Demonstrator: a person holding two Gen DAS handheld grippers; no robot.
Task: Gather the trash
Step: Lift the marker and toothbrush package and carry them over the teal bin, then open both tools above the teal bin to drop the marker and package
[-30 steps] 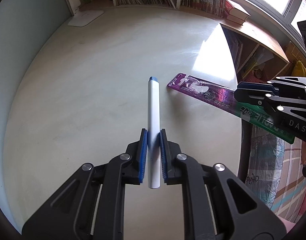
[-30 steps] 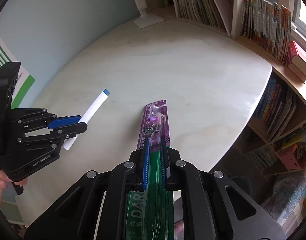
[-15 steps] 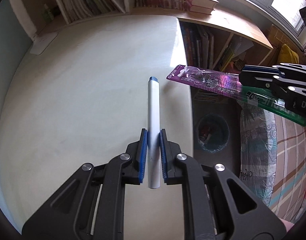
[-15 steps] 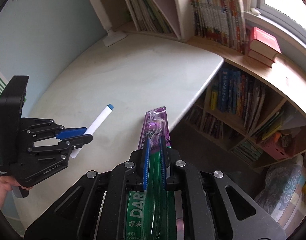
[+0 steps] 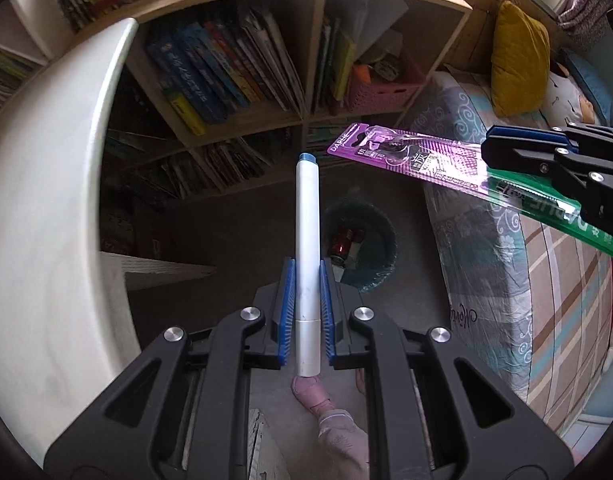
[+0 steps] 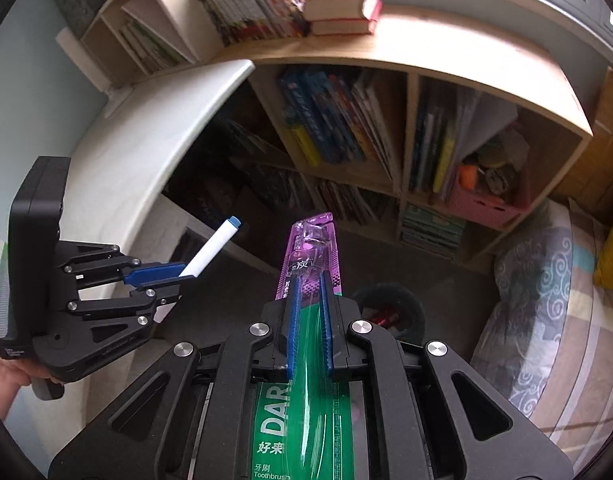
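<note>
Pointing steeply down: left gripper [image 5: 307,276] clamping marker [image 5: 307,240], right gripper [image 6: 309,300] clamping toothbrush pack [image 6: 310,264]

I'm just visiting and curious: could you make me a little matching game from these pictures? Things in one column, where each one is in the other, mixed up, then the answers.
Things:
1. white marker
2. toothbrush package
3. trash bin
4. yellow cushion

Places:
A. on the floor below both grippers
B. clamped in the right gripper
C. lying on the bed
D. clamped in the left gripper

Pairs: 1-D, 2-B, 3-A, 4-C
</note>
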